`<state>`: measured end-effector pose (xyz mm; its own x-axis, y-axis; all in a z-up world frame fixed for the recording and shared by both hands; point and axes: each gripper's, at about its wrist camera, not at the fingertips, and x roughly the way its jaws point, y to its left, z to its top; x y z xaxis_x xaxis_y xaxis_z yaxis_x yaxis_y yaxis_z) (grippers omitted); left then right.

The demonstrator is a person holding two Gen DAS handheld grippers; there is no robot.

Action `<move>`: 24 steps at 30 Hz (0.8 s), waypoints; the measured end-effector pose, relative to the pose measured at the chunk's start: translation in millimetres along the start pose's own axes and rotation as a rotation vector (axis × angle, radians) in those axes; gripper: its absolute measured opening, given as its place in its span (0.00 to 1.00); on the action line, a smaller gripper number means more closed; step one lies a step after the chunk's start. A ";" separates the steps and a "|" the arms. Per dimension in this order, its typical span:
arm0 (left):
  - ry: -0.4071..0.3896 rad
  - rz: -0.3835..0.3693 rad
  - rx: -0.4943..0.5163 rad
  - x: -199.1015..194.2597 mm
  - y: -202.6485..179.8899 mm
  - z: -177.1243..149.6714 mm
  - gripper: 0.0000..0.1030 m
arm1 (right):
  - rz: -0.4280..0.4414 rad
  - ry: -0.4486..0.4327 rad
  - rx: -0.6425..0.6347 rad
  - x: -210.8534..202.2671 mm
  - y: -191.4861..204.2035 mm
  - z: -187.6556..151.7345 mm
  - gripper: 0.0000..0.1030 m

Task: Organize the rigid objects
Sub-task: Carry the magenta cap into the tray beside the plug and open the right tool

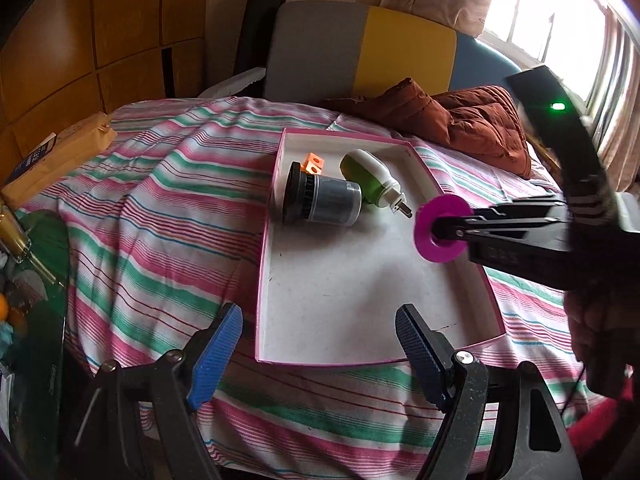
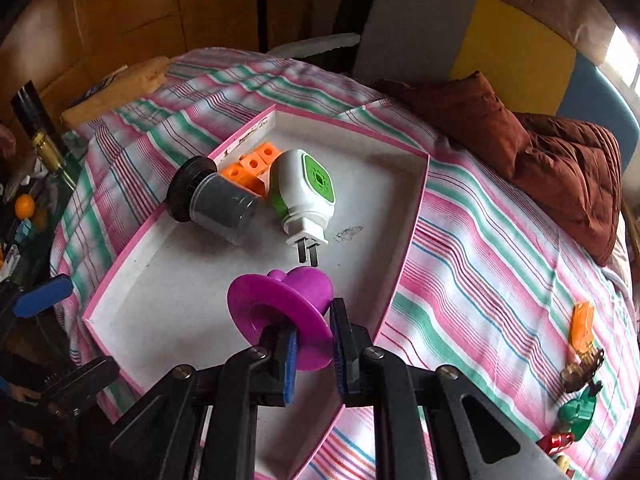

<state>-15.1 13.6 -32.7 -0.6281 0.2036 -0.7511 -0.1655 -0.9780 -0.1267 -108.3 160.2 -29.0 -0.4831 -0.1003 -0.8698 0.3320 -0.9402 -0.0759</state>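
Right gripper point(image 2: 314, 344) was clamped on the rim of a purple flanged piece point(image 2: 280, 312), blue pads point(image 2: 291, 360) pinching the disc edge, piece held in the air above the tray's middle. In the left wrist view the same right gripper point(image 1: 434, 229) reached in from the right, the purple flanged piece point(image 1: 434, 236) at its tip.

Left gripper point(image 1: 320, 356) was wide, nothing between its blue pads point(image 1: 216, 356), hovering at the tray's near edge.

Pink-rimmed white tray point(image 2: 416, 216) sat on the striped cloth point(image 2: 480, 264). Already in it, far-left corner: dark jar with black lid point(image 2: 216, 204) on its side, orange blocks point(image 2: 250, 168) behind it, white-and-green plug-in unit point(image 2: 302, 192) just right of the jar, prongs pointing near.

Loose on the cloth, well right of the tray: an orange piece point(image 2: 582, 326), a brown toy figure point(image 2: 582, 370), a green part point(image 2: 578, 412), a red item point(image 2: 556, 442). Rust-brown quilted cushion point(image 2: 540, 160) lay far right.
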 end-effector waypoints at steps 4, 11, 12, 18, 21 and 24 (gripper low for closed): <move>0.005 0.003 -0.004 2.1 2.1 0.0 0.77 | -0.082 0.031 -0.039 24.4 1.4 10.7 0.13; 0.007 0.005 -0.007 3.2 4.7 2.0 0.77 | -0.133 0.027 0.019 37.9 -13.0 12.8 0.25; 0.008 0.005 -0.009 3.4 4.8 2.1 0.77 | -0.122 0.024 0.025 36.5 -13.4 11.5 0.26; 0.008 0.005 -0.004 1.5 3.3 2.7 0.77 | -0.105 0.010 0.026 29.2 -5.0 3.6 0.33; 0.006 0.005 0.003 0.9 1.9 3.3 0.77 | -0.091 -0.005 0.048 24.0 -4.6 0.3 0.35; 0.005 0.003 0.006 -0.2 -0.6 2.7 0.77 | -0.069 -0.027 0.074 15.3 -5.0 -3.2 0.39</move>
<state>-17.0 14.3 -30.7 -0.6244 0.2002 -0.7550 -0.1685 -0.9784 -0.1201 -114.7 164.5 -43.5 -0.5247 -0.0427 -0.8502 0.2370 -0.9666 -0.0977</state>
